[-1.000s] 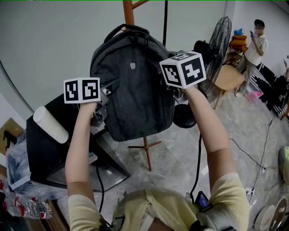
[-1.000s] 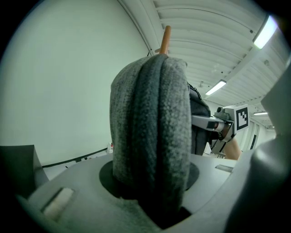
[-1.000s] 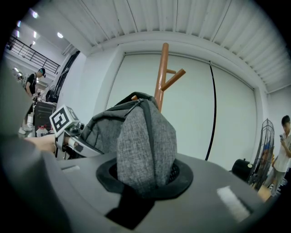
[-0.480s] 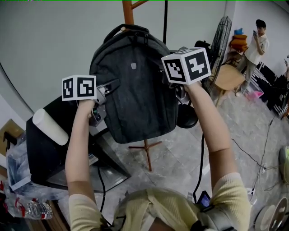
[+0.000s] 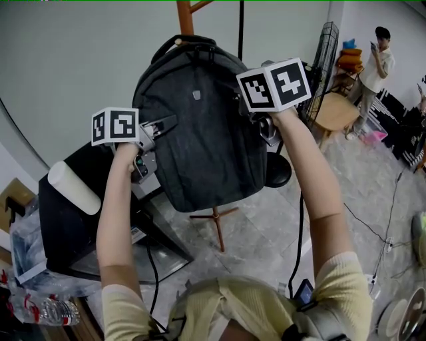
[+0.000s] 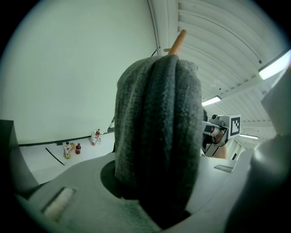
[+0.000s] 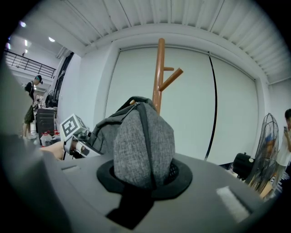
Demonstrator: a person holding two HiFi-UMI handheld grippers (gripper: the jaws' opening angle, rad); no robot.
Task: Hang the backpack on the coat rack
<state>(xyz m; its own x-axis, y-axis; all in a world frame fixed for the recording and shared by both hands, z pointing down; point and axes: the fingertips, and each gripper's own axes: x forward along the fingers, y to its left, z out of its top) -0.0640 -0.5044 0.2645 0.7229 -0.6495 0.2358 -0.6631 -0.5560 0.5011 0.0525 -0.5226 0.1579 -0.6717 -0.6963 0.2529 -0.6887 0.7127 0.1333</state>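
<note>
head view: left gripper (image 5: 158,126) and right gripper (image 5: 247,114) each clamp a side of the backpack (image 5: 196,133), up by the coat rack (image 5: 184,16).

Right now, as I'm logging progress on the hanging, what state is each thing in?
backpack: lifted, gripped on both sides, top at the coat rack.
left gripper: shut on the backpack's side.
right gripper: shut on the backpack's other side.
coat rack: upright, behind the backpack.
</note>
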